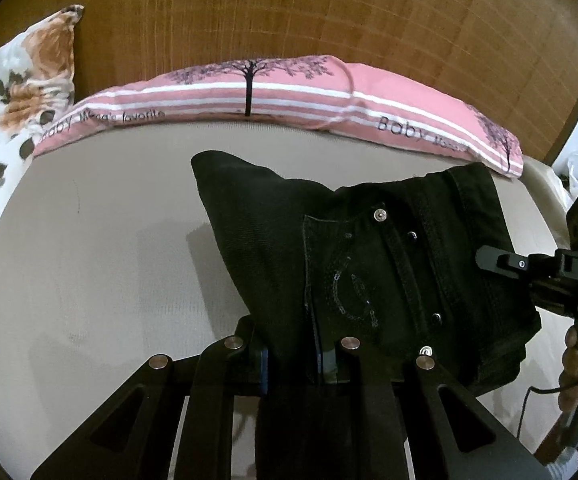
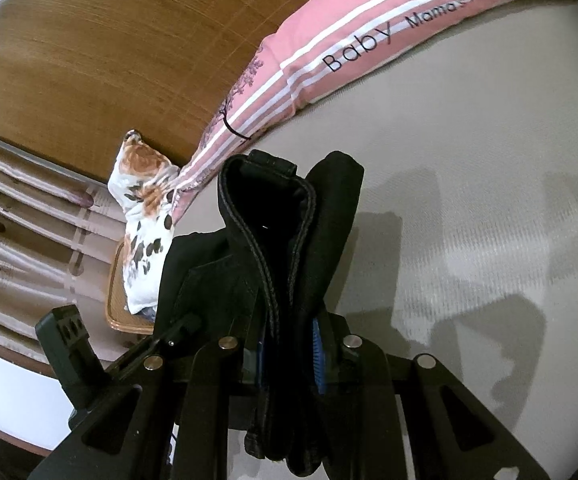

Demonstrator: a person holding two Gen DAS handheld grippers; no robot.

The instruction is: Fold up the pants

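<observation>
Above the beige mattress [image 1: 89,240], left gripper [image 1: 291,354] and right gripper [image 2: 289,344] each pinch folded black jeans [image 1: 369,248]; thick stacked denim may slip, spilling the fold.

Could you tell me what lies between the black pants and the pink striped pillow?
Only bare beige sheet: the left wrist view shows the black pants raised, with open bedding back to the pink striped pillow.

The left gripper [image 1: 291,360] is clamped on the folded black pants [image 1: 369,264], held above the beige mattress [image 1: 101,248], with the pink striped pillow [image 1: 289,92] beyond the pants and the right gripper [image 1: 489,258] touching their right edge.
</observation>
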